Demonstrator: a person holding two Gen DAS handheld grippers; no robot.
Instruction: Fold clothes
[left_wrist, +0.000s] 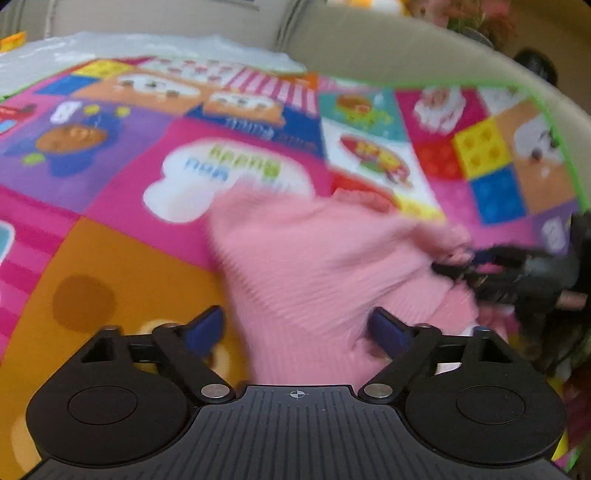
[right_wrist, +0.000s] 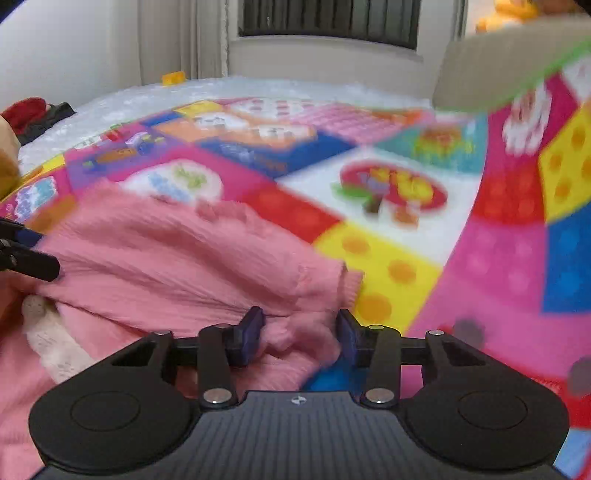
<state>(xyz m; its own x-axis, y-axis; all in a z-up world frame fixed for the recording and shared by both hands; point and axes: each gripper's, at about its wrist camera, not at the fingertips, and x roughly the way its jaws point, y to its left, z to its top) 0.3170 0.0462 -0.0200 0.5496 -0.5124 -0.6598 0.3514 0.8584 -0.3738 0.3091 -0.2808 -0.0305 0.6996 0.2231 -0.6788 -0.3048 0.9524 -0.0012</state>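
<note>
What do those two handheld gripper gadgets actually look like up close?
Both look alike. The left gripper and right gripper each have a matte black ribbed body with a small crosshair mark, two round black discs at the sides, silver rivets on black link arms, and two blue finger pads. No cables or sleeves show.

pink sweater (right_wrist: 177, 258), bunched between hand-held gripper (right_wrist: 301, 338)

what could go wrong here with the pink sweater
1. The left gripper looks open around the sweater, so that side may not lift with the rest.
2. The right gripper has only a small bunch of knit between its pads, with gaps either side; it may slip free or stretch.
3. Both views are blurred by motion, and the sweater is bunched on the mat; the fold may come out uneven.
</note>
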